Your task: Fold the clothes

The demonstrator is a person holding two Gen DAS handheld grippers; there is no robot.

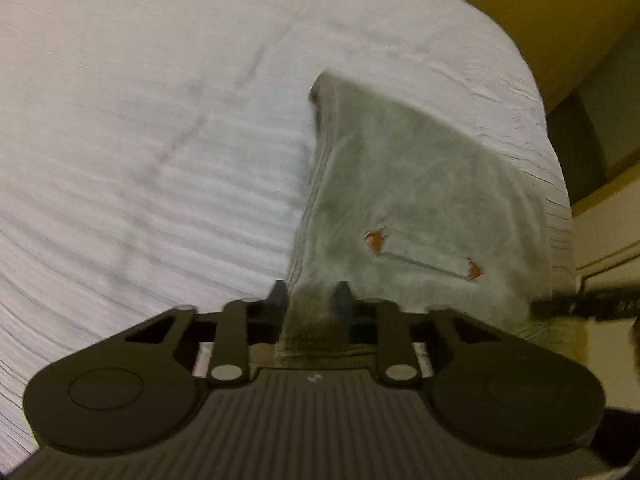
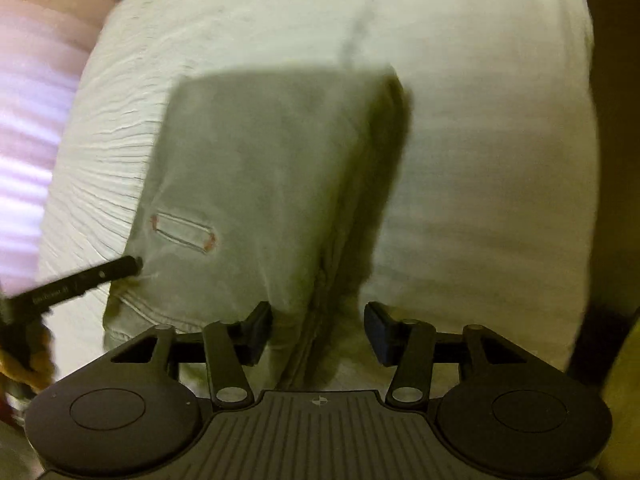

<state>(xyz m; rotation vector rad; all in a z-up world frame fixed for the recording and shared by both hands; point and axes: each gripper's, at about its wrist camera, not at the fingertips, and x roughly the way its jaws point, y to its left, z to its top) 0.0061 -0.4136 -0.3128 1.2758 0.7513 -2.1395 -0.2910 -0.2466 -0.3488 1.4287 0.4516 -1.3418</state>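
Grey-green folded cotton trousers (image 1: 420, 184) with an orange-tacked welt pocket (image 1: 424, 254) lie on a white ribbed bedspread (image 1: 140, 160). Left hand-held gripper (image 1: 308, 294) is clenched on the trousers' near corner at 6 o'clock, the cloth running away toward 1 o'clock. Right hand-held gripper (image 2: 318, 326) is released, its spread fingers straddling the trousers' (image 2: 272, 168) near seamed edge; the pocket (image 2: 184, 232) lies at 10 o'clock. The left hand-held gripper (image 2: 80, 280) enters at 9 o'clock.
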